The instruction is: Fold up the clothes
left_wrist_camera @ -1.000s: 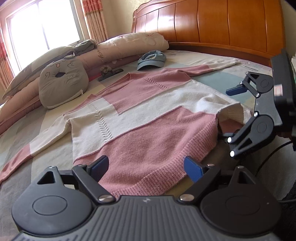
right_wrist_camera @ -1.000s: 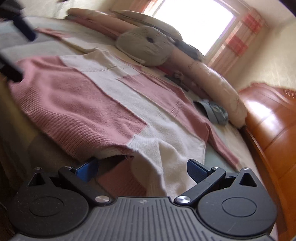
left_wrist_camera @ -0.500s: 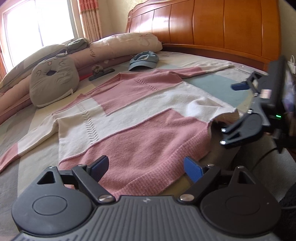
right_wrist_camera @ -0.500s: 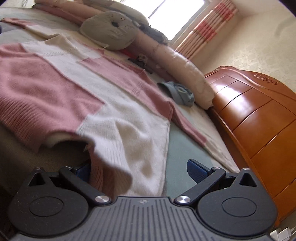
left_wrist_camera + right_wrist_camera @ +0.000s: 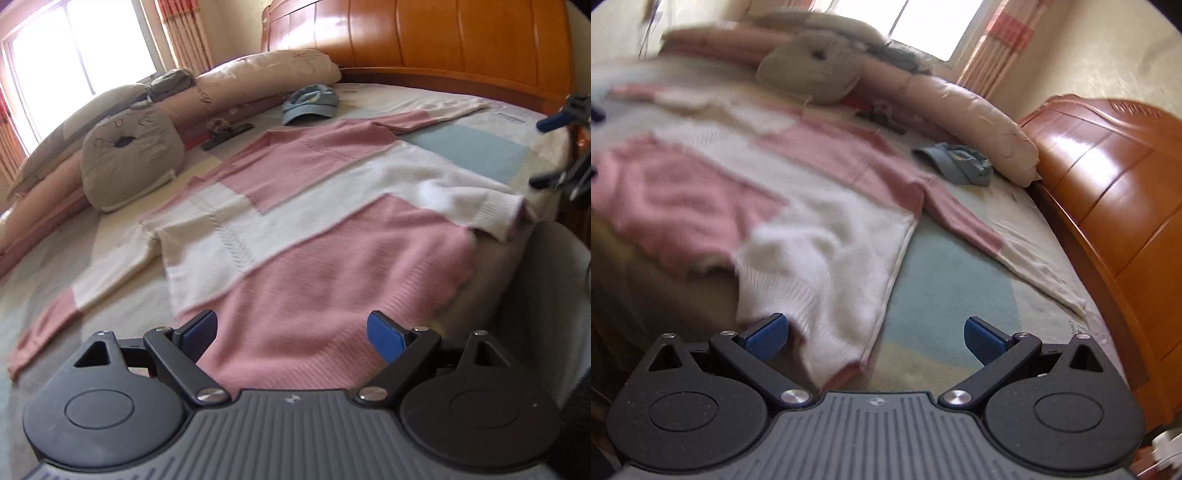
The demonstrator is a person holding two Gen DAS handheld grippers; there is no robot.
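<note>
Left gripper (image 5: 291,334) wide over sweater (image 5: 314,229) hem, right gripper (image 5: 873,334) wide at corner, right view alone shows far sleeve (image 5: 1004,251)

Left wrist view looks low across the sweater (image 5: 295,229) from its hem; right from its side; both share it.

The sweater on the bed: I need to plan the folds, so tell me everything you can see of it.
The sweater is a soft, fuzzy knit in pink and cream blocks with a ribbed hem. It lies spread flat, front up, on the bed, both sleeves stretched out sideways. Its hem hangs over the mattress edge, and the cream hem corner is rumpled, lying between the open fingers of the right hand-held gripper. The left hand-held gripper, also open, is at the pink hem.
</note>
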